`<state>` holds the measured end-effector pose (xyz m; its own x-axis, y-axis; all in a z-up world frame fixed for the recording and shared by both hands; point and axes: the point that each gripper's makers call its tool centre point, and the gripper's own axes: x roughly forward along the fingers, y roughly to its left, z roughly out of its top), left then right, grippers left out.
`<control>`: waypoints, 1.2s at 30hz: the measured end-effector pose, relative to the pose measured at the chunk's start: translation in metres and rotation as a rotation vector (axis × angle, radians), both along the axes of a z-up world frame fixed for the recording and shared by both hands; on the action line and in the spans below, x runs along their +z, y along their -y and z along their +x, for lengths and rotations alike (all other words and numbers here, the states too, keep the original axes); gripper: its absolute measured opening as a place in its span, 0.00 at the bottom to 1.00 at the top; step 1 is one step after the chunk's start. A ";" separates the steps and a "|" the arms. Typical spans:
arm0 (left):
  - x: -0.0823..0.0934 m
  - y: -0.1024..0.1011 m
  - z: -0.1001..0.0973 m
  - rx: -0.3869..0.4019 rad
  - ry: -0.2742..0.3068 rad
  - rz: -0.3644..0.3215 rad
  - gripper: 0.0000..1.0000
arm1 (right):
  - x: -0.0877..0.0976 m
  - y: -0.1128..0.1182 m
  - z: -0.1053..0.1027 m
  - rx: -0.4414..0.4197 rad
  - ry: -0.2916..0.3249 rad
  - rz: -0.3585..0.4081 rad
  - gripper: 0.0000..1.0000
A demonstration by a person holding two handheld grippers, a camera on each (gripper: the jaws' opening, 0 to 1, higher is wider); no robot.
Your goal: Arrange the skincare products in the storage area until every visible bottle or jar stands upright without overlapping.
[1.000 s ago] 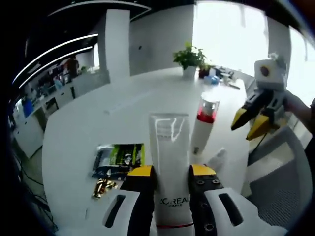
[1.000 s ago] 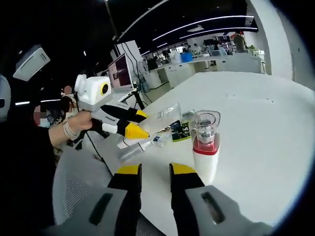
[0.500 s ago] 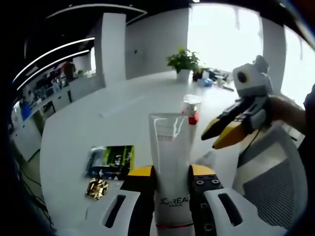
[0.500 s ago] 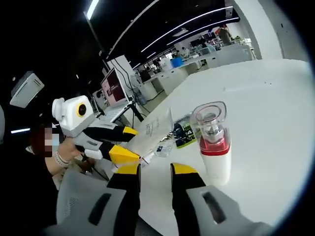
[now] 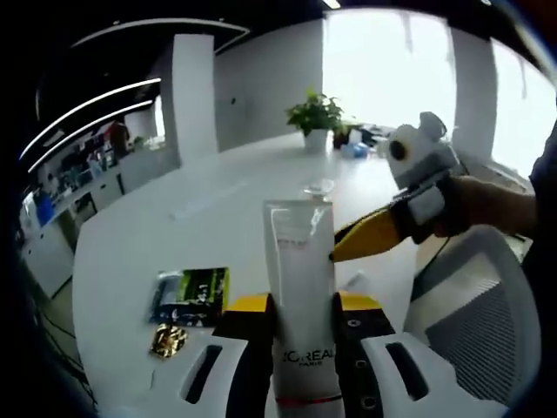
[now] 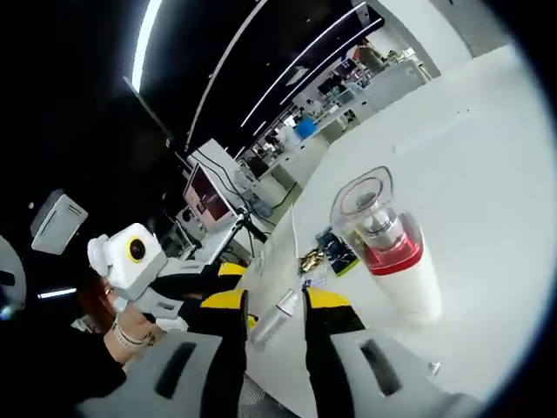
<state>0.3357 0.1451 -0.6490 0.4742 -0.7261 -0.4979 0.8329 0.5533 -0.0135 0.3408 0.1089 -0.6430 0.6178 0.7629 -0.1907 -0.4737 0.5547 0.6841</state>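
Gripping a white tube (image 5: 299,287) between both jaws of the left gripper (image 5: 301,306), tube pointing forward, its lower end cut off below the jaws. Behind the tube, mostly hidden: a clear cap (image 5: 318,186) of one pump bottle (image 6: 393,261), red-collared, white-bodied, ahead and right of the right gripper (image 6: 274,302). Right gripper's jaws slightly parted, nothing between; a small vial (image 6: 277,316) lying on the white table (image 6: 487,165) beyond. One green sachet (image 5: 191,293) and one gold wrapper (image 5: 168,340), left of the left gripper. Sachet print too blurred to read.
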 end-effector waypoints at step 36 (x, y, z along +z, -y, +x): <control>-0.001 0.006 -0.009 0.074 -0.020 -0.096 0.23 | 0.022 -0.016 0.003 0.040 0.044 0.041 0.06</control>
<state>0.3267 0.1393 -0.6497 0.5185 -0.7345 -0.4378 0.7890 0.6083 -0.0860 0.3435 0.1252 -0.6206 0.5935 0.7939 -0.1321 -0.5252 0.5064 0.6839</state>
